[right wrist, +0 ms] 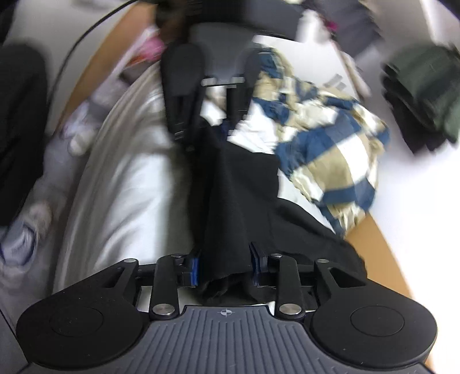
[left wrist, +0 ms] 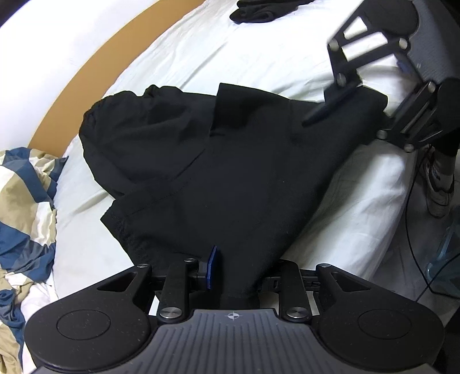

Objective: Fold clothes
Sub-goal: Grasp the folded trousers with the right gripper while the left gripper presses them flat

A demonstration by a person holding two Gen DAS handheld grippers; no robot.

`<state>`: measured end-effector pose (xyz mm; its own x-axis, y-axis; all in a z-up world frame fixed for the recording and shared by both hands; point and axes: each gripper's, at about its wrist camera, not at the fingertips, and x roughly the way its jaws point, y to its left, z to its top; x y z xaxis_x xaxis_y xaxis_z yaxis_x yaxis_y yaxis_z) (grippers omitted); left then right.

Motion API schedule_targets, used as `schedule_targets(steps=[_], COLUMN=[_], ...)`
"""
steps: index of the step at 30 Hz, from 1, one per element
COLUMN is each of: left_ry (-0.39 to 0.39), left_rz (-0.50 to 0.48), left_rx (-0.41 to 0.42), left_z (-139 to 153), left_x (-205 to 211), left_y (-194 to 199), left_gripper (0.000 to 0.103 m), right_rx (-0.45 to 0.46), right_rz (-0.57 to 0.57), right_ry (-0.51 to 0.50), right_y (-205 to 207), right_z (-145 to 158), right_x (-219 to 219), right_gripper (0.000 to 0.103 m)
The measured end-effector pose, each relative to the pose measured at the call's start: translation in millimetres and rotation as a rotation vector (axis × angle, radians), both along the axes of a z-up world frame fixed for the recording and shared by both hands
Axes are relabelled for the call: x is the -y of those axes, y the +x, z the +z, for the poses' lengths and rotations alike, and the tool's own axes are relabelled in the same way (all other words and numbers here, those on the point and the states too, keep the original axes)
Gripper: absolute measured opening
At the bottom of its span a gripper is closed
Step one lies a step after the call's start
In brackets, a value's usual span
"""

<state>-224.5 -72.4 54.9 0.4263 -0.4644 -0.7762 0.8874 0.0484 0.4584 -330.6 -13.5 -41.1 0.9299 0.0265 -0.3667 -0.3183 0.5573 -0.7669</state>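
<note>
A black garment lies spread on the white bed sheet, its elastic waistband bunched at the left. My left gripper is shut on the garment's near corner; one blue pad shows and cloth covers the other. My right gripper clamps the far right corner, one finger lying on top of the cloth. In the blurred right wrist view, black garment cloth fills the gap between the blue pads of the right gripper, which press on it. The left gripper holds the far end.
A crumpled blue, beige and white blanket lies beside the garment. More black clothing sits at the far end of the bed. Dark green folded clothes lie off to the right. A person's white shoe and a cable are by the bed edge.
</note>
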Motion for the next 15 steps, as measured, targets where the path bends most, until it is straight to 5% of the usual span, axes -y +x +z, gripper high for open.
schedule_targets(steps=[4, 8, 14, 15], left_ry=[0.029, 0.022, 0.018, 0.008], left_rz=[-0.032, -0.027, -0.079, -0.077], left_rx=[0.027, -0.003, 0.095, 0.107], left_z=[-5, -3, -12, -14], left_x=[1, -2, -6, -7], left_y=[-3, 1, -13, -15], left_gripper=[0.028, 0.028, 0.027, 0.02], right_rx=[-0.04, -0.047, -0.088, -0.109], right_rz=[-0.038, -0.007, 0.032, 0.01], right_ry=[0.025, -0.068, 0.055, 0.079], right_y=[13, 13, 15, 18], right_z=[4, -1, 4, 7], right_x=[1, -5, 10, 8], right_gripper=[0.019, 0.02, 0.02, 0.018])
